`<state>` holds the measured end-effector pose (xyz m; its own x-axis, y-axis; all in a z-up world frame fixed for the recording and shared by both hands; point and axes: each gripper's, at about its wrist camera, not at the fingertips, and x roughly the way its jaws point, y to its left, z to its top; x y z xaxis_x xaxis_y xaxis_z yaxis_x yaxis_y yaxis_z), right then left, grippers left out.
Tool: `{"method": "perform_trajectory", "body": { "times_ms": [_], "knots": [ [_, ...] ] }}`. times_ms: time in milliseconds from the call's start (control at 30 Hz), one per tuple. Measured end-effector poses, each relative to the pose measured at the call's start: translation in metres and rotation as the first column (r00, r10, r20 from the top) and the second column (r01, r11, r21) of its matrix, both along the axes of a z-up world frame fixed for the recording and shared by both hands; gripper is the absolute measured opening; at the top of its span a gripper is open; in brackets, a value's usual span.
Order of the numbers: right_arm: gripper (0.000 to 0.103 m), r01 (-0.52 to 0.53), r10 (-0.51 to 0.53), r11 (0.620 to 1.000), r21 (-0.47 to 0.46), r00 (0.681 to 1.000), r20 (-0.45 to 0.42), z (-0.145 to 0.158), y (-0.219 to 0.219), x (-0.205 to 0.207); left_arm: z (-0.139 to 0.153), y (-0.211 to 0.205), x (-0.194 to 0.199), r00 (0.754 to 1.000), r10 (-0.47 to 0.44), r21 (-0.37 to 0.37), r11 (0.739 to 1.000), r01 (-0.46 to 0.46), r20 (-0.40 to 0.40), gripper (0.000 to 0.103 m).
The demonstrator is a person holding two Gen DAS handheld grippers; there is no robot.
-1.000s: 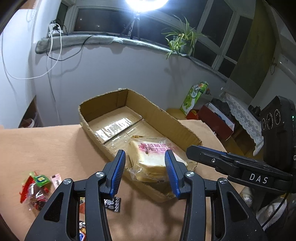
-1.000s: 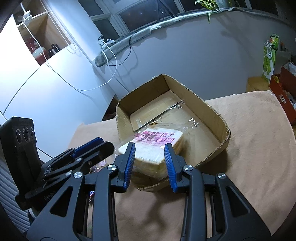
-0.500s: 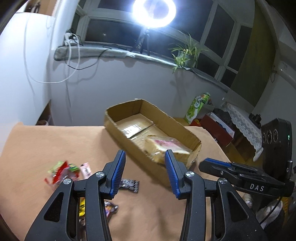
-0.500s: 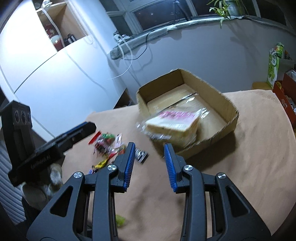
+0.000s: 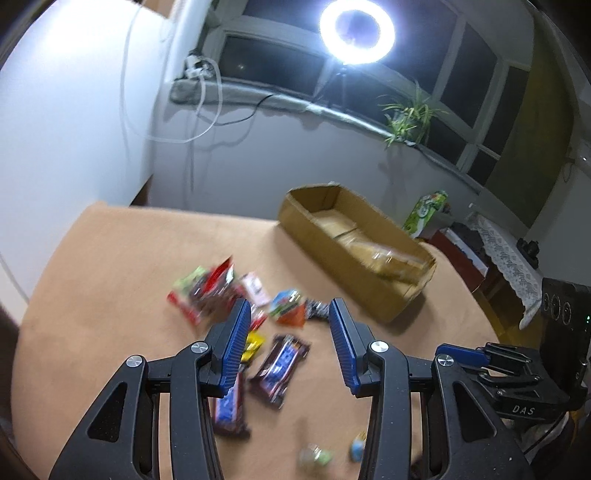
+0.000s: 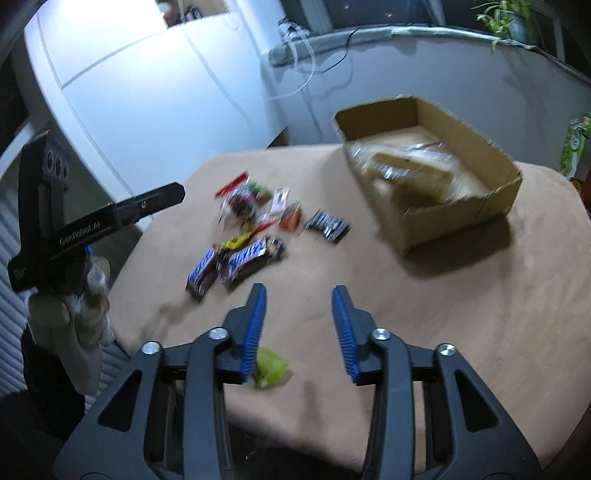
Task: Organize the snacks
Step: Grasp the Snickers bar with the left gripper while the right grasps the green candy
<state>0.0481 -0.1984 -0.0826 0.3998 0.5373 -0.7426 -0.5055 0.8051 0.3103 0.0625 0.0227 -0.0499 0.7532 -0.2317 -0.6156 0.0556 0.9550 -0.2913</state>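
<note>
The cardboard box point(image 5: 332, 258) point(image 6: 454, 218) sits at the far right of the table with a wrapped bread pack point(image 5: 391, 260) point(image 6: 413, 170) lying inside it. Loose snack packets point(image 5: 221, 291) point(image 6: 251, 199) are scattered on the cloth left of the box. Nearer lie two chocolate bars point(image 5: 280, 363) point(image 6: 243, 260) and a black packet point(image 6: 327, 223). My left gripper point(image 5: 288, 314) hovers open over the pile, holding nothing. My right gripper point(image 6: 300, 295) is back from the pile with its jaws opening and nothing between them. A yellow-green sweet point(image 6: 271, 367) lies under its left finger.
A tan cloth point(image 5: 110, 277) point(image 6: 480, 314) covers the rounded table, whose edges fall away left and right. Two small sweets point(image 5: 314, 456) lie near the front. A green carton point(image 5: 424, 214) and low furniture stand beyond the right side. A ring light point(image 5: 356, 33) glares by the window.
Both grippers drew back from the box and swung left toward the scattered snacks. The bread pack stays in the box. The right gripper's jaws have widened.
</note>
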Motion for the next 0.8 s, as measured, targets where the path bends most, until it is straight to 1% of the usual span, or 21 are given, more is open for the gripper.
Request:
{"method": "perform_trajectory", "body": {
  "times_ms": [100, 233, 400, 567, 800],
  "knots": [
    [0.047, -0.033, 0.033, 0.999, -0.027, 0.999, -0.017, -0.012, 0.010, -0.007, -0.013, 0.009, -0.011, 0.999, 0.023, 0.017, 1.000, -0.023, -0.030, 0.041],
    [0.047, -0.077, 0.075, 0.996, -0.054, 0.996, -0.043, -0.027, 0.021, -0.013, -0.031, 0.020, -0.021, 0.996, 0.049, 0.013, 0.999, -0.049, -0.071, 0.041],
    [0.047, -0.114, 0.107, 0.989, -0.099, 0.992, -0.068, -0.043, 0.031, -0.015, -0.050, 0.026, -0.026, 0.992, 0.059, 0.013, 0.998, -0.058, -0.116, 0.041],
    [0.047, -0.131, 0.122, 0.984, -0.119, 0.989, -0.079, -0.052, 0.039, -0.017, -0.065, 0.026, -0.026, 0.987, 0.055, 0.017, 0.998, -0.053, -0.154, 0.041],
    [0.047, -0.154, 0.144, 0.976, -0.155, 0.987, -0.072, -0.056, 0.048, -0.021, -0.075, 0.021, -0.022, 0.984, 0.044, 0.035, 0.999, -0.039, -0.173, 0.041]
  ]
}}
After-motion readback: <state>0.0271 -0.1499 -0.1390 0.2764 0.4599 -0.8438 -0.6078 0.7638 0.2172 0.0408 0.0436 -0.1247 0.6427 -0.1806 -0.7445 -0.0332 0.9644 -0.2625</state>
